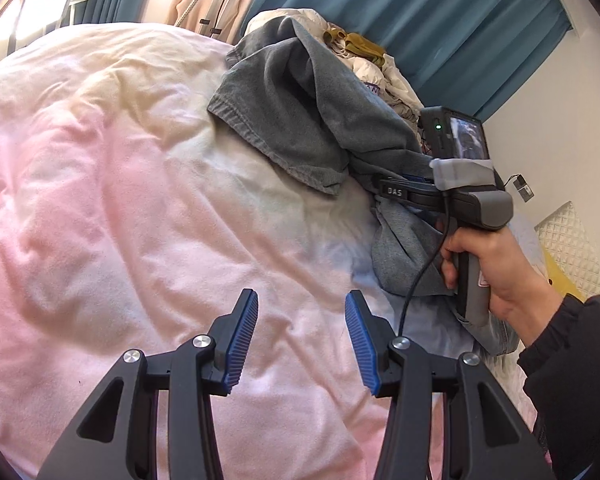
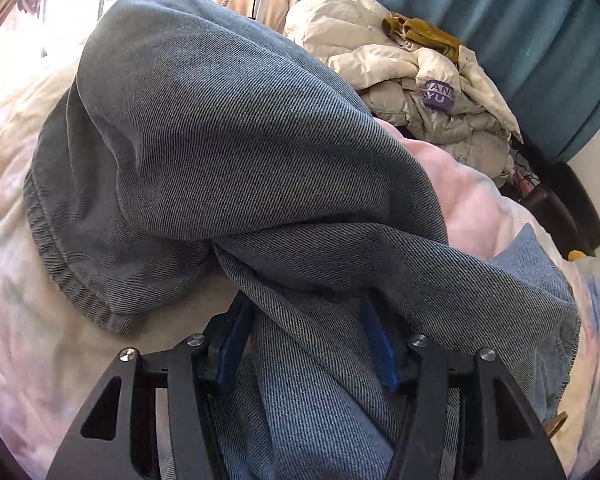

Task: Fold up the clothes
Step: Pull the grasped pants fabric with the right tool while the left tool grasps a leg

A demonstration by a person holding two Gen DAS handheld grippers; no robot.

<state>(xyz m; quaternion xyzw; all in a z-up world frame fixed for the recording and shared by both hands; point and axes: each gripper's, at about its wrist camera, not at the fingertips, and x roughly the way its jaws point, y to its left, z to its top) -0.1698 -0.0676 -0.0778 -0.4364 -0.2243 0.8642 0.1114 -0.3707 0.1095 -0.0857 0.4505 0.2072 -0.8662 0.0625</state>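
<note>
While the left claw (image 1: pixel 301 340) hangs over the pink duvet (image 1: pixel 120 200) with its blue ribbed pads (image 1: pixel 242 344) apart and nothing between them, the right claw (image 2: pixel 306 340) is clamped on a bunched fold of the grey-blue jeans (image 2: pixel 228 148). In the right wrist view the denim fills the gap between both blue pads (image 2: pixel 232 344) and spills over them, so the tips are mostly hidden under cloth. From the grip, one leg of the jeans rises toward 11 o'clock and drapes down to a stitched hem (image 2: pixel 64 268) at 9 o'clock, which lies on the duvet. A lighter denim part (image 2: pixel 540 280) trails off toward 3 o'clock.

In the left wrist view the jeans (image 1: pixel 292 120) sit at 1 to 2 o'clock, lifted off the bed, and the person's right hand (image 1: pixel 496 268) grips the handle of the right tool at 3 o'clock, a dark sleeve (image 1: pixel 572 360) below it. A black cable (image 1: pixel 416 280) hangs from the tool.

Behind the jeans, at 1 o'clock, a heap of cream padded jacket (image 2: pixel 420 80) lies with a mustard-yellow garment (image 2: pixel 424 32) on top. Teal curtains (image 1: pixel 440 20) hang along the far side of the bed.
</note>
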